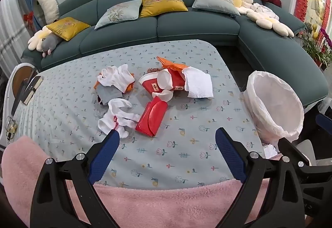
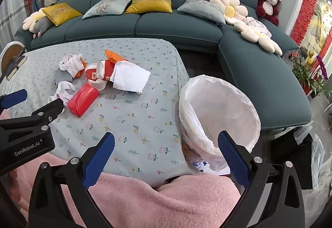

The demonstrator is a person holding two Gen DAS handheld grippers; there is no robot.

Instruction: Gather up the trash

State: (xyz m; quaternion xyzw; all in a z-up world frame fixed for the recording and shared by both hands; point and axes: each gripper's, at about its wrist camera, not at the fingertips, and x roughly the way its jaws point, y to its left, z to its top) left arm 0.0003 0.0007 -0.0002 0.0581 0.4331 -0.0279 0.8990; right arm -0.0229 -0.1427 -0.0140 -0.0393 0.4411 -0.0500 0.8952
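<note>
A pile of trash lies mid-table: a flattened red packet [image 1: 152, 117], a red paper cup [image 1: 156, 85], a white paper napkin [image 1: 198, 82], an orange wrapper [image 1: 172, 65] and crumpled white pieces [image 1: 116, 120]. A bin with a white liner [image 1: 274, 107] stands at the table's right edge. My left gripper [image 1: 167, 134] is open and empty, hovering near the front of the pile. My right gripper [image 2: 166, 137] is open and empty, close to the bin [image 2: 220, 114]. The red packet [image 2: 83, 99] and napkin [image 2: 129, 78] show to its left.
The table [image 1: 186, 155] has a blue flowered cloth. A pink fluffy blanket [image 1: 166, 203] lies at its near edge. A teal sofa [image 1: 166, 24] with cushions and plush toys stands behind. Books [image 1: 31, 89] lie at the table's far left. Potted flowers [image 2: 311, 74] stand at right.
</note>
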